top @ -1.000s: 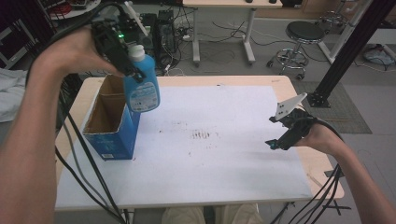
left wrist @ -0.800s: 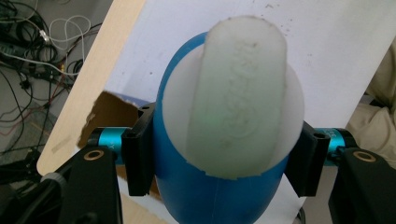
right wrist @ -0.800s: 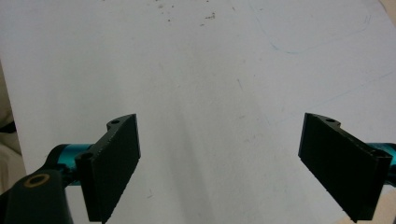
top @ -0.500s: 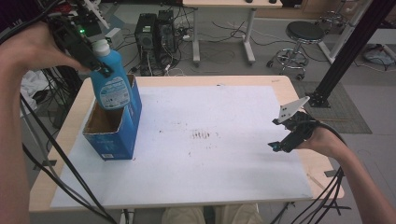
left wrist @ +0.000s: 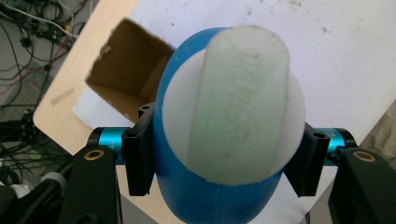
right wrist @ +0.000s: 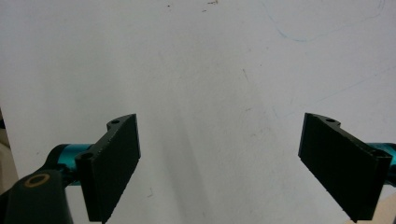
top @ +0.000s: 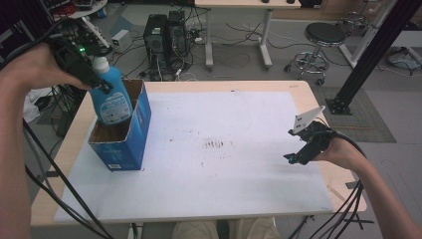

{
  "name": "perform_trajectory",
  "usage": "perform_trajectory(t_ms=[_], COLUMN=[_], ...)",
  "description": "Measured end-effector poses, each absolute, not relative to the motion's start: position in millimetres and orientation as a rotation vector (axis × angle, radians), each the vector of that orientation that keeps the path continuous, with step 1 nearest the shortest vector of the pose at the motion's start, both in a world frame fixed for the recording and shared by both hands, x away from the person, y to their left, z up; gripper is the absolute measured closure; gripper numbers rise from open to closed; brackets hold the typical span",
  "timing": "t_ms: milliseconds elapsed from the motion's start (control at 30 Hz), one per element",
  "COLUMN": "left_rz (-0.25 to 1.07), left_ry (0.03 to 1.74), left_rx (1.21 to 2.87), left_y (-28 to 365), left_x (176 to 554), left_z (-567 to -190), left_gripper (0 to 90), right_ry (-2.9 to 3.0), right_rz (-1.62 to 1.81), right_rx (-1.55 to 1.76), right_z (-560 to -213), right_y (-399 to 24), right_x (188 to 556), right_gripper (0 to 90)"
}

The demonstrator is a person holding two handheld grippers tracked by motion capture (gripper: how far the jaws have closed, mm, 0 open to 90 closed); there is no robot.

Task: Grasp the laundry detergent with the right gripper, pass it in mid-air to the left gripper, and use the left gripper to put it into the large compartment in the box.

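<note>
Blue plastic, capped in white, is what the left gripper (top: 102,85) is clamped on: a bottle (top: 110,97) is held by its upper body, a black jaw pressed to each flank, as the left gripper view shows from straight above the cap (left wrist: 243,100). In the high view the bottle hangs tilted over the open top of a blue cardboard box (top: 130,133) that stands at the left part of the white table cover (top: 224,174), its base just at the box mouth and not yet seated inside. The right gripper (top: 302,149) is held low over the cover near the table's right edge, well apart from the box, its jaws spread wide with nothing between them.

Several risks can be judged from this. With the bottle tilted, its base could be caught on the box rim, and the light, unbraced box could be tipped or pushed along the cover. A release made too early could let the bottle fall askew or topple out. Since the grip sits high on a smooth, rounded body, a slip or swing is also possible.
</note>
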State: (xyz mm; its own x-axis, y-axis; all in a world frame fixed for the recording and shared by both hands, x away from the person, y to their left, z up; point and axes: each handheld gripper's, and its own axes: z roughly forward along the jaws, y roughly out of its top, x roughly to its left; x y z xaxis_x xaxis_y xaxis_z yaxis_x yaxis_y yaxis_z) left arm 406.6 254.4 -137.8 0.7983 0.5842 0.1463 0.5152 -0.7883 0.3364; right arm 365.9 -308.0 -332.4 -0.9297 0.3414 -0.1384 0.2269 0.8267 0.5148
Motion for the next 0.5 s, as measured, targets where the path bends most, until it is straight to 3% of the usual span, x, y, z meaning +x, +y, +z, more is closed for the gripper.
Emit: perform_trajectory(t_ms=[500], left_rz=[0.258], left_ry=[0.868], left_rx=[2.76], left_y=[261], left_x=[416], left_z=[-221], left_gripper=[37.6], right_ry=[2.803], right_rz=[0.723], right_rx=[0.454], right_z=[-344], right_y=[-308], right_x=[365], right_gripper=[12.0])
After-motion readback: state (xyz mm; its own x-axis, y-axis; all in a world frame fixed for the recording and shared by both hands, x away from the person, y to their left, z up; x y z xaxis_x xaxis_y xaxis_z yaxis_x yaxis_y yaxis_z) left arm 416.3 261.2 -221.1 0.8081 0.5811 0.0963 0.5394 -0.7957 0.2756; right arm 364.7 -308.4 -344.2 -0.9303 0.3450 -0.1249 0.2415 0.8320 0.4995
